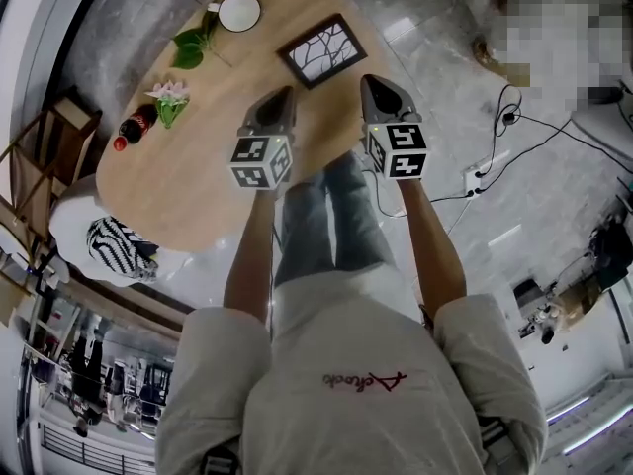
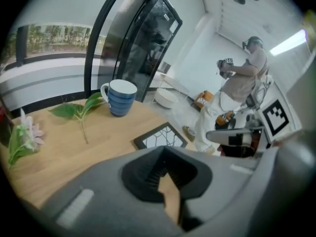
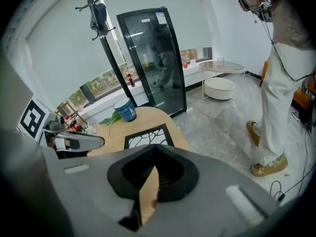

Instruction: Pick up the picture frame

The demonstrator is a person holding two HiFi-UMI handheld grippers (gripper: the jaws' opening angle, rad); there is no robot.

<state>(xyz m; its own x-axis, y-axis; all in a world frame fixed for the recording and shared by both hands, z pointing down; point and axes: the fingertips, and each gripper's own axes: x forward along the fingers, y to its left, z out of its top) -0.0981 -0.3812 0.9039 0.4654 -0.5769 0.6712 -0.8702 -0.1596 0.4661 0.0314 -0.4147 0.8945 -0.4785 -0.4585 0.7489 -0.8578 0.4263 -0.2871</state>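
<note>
Your left gripper [image 1: 285, 95] and right gripper [image 1: 369, 82] hover near the picture frame [image 1: 322, 50] (apart from it). Both have jaws fully closed, holding nothing.

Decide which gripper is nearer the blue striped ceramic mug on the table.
Left. The left gripper is over the wooden table, on the same side of the black picture frame as the mug; the right gripper is farther, with that frame between it and the mug.

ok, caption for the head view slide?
Left gripper and right gripper, both shut and empty, hover by the wooden table, short of the picture frame.
</note>
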